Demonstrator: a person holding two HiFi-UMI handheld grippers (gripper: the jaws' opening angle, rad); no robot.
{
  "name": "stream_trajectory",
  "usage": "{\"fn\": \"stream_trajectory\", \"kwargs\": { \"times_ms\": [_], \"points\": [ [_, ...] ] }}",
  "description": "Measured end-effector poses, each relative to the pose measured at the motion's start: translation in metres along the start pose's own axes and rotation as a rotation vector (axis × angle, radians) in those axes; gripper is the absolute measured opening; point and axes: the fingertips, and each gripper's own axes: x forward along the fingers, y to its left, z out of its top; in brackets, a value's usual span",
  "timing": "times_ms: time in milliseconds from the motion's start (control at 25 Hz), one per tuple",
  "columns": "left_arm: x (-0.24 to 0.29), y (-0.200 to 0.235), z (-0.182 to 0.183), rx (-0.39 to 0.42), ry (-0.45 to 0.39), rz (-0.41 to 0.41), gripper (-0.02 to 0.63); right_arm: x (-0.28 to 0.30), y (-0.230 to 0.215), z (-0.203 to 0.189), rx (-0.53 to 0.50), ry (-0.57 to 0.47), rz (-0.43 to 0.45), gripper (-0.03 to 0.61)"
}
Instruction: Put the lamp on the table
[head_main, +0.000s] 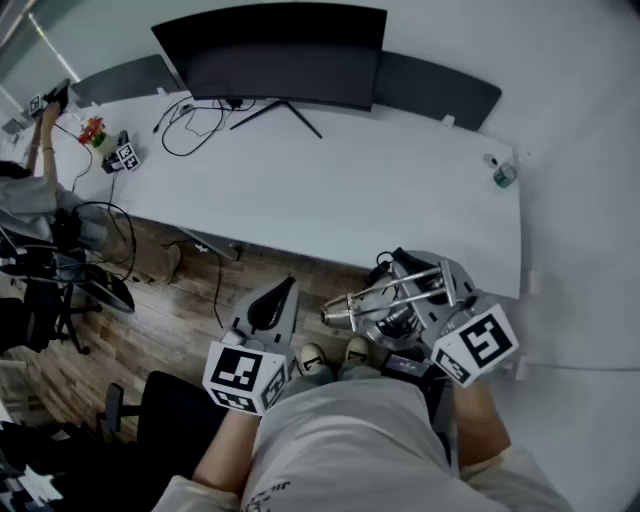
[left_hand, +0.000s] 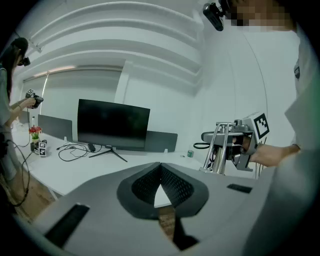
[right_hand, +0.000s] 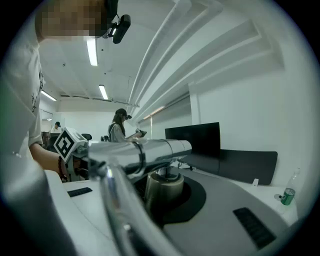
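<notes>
Lamp (head_main: 385, 300), chrome: clamped near its base in the right tool (right_hand: 165, 192), carried in the air just short of the white desk's (head_main: 350, 190) near edge, not on it. Left tool (left_hand: 161, 172): jaw tips together, nothing held. Desk: black monitor (head_main: 280, 60) at far side.

A wide black monitor (head_main: 270, 55) stands on a splayed stand, with dark divider panels (head_main: 435, 88) behind it on either side. Black cables (head_main: 195, 125) loop just left of the stand. Farther left sit red flowers (head_main: 93, 130), with a small marker cube (head_main: 124, 156) just beside them. Well apart on the right is a small green container (head_main: 505, 175), perhaps a bottle. Nearer the camera lie a wooden floor (head_main: 170, 320) and a black office chair (head_main: 160, 415).
</notes>
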Motion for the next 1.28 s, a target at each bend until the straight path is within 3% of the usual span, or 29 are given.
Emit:
{"fn": "stream_trajectory", "kwargs": {
  "times_ms": [840,1280],
  "points": [
    [-0.033,0.054,0.0,-0.01,-0.026,0.002,0.003,0.028,0.016,-0.001,0.021,0.019,-0.082,0.049],
    [-0.049,0.083,-0.003,-0.03,-0.018,0.029,0.003,0.058,0.029,0.009,0.027,0.013,-0.057,0.049]
  ]
}}
